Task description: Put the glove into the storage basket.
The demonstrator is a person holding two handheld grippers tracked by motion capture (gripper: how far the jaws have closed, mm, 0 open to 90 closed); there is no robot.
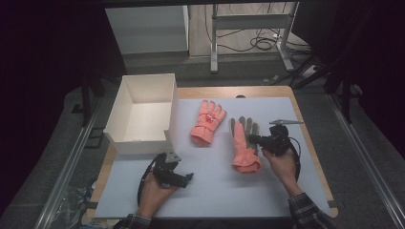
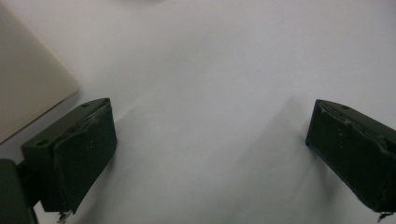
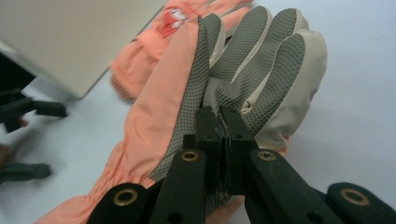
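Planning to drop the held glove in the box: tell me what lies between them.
The other glove lies on the mat between the held glove, pinched by the right hand-held gripper, and the box. Lifting over it avoids contact.

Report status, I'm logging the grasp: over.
Right gripper shut on palm-up glove. Left gripper open over bare mat. Second glove by the white box. Nothing obstructing.

Dim room; grey floor (image 1: 248, 71) showing beyond the table (image 1: 305, 124), metal frame (image 1: 248, 21) standing behind, cables (image 1: 265, 43) lying tangled.
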